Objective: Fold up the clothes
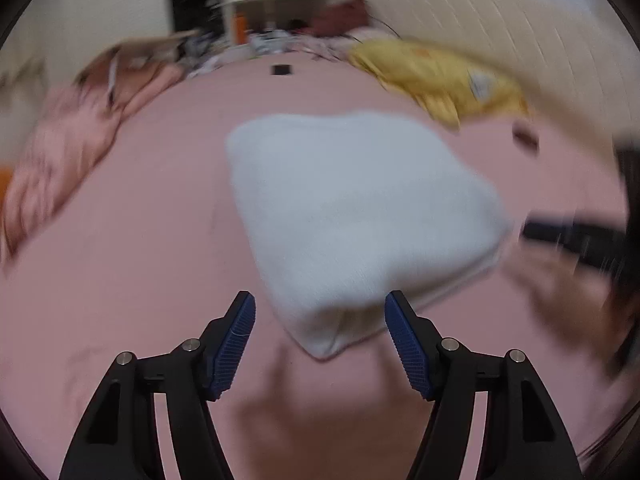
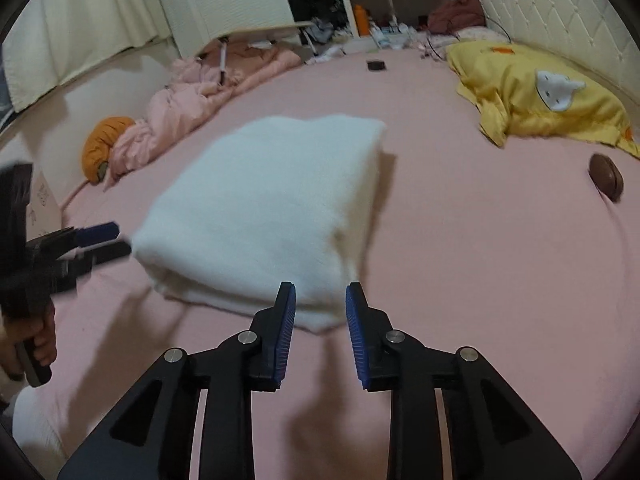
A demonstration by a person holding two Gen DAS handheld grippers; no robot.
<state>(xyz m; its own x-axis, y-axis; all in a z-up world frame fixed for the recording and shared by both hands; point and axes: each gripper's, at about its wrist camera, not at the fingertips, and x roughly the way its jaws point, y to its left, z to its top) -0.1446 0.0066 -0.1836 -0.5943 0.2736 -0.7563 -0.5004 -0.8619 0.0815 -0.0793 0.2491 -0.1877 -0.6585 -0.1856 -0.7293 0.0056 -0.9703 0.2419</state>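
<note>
1. The folded white garment (image 2: pixel 264 208) lies flat on the pink bed sheet (image 2: pixel 460 260), towards the middle of the bed, well apart from the yellow pillow (image 2: pixel 540 100) near the headboard.
2. My right gripper (image 2: pixel 320 312) hangs just short of the garment's near right corner. Its jaws stand a little apart with nothing pinched between the blue pads (image 2: pixel 285 332); the cloth lies beyond the tips, untouched.
3. My left gripper (image 1: pixel 320 312) is spread wider, its jaws also bare. In its own view, which is blurred, the garment's (image 1: pixel 352 208) near corner sits just ahead, between the two tips but not gripped.
4. In the right wrist view my left gripper (image 2: pixel 102 240) points at the garment's left edge, just beside the rolled fold.
5. The garment's long axis runs away from me, from the near short edge to the far one, slanting slightly rightward.
6. I judge that both hands are about equally near, one on each near corner. Another fold would mean taking the near edge and carrying it away along that long axis.
</note>
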